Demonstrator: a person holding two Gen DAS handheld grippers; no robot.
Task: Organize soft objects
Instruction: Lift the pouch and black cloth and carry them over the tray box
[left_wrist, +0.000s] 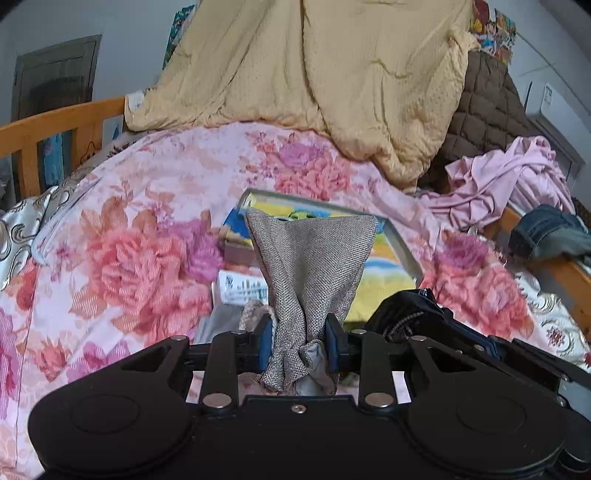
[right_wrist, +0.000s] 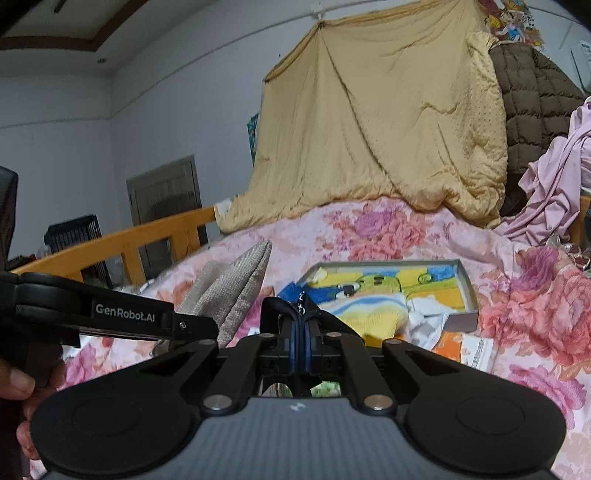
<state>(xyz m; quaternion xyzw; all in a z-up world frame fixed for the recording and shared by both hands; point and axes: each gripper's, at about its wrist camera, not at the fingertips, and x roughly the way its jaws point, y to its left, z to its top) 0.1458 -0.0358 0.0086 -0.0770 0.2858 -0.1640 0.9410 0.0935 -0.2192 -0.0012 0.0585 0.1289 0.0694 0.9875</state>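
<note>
My left gripper (left_wrist: 299, 345) is shut on a grey woven cloth pouch (left_wrist: 314, 266) that stands up from its blue pads above the floral bed cover. The pouch also shows in the right wrist view (right_wrist: 229, 291), beside the left gripper's arm (right_wrist: 122, 317). My right gripper (right_wrist: 302, 339) is shut on a black fabric item with a strap (right_wrist: 291, 306); in the left wrist view that black item (left_wrist: 402, 310) sits just right of the pouch. An open shallow box (right_wrist: 466, 284) holding a yellow and blue cartoon cloth (right_wrist: 373, 306) lies on the bed just beyond both grippers.
The bed has a pink floral cover (left_wrist: 147, 221) and an orange wooden rail (left_wrist: 62, 125). A yellow quilt (right_wrist: 380, 129) hangs at the back, with a brown padded jacket (right_wrist: 532, 99), pink clothes (left_wrist: 509, 177) and jeans (left_wrist: 546, 232) at right. Small cartons (right_wrist: 465, 350) lie by the box.
</note>
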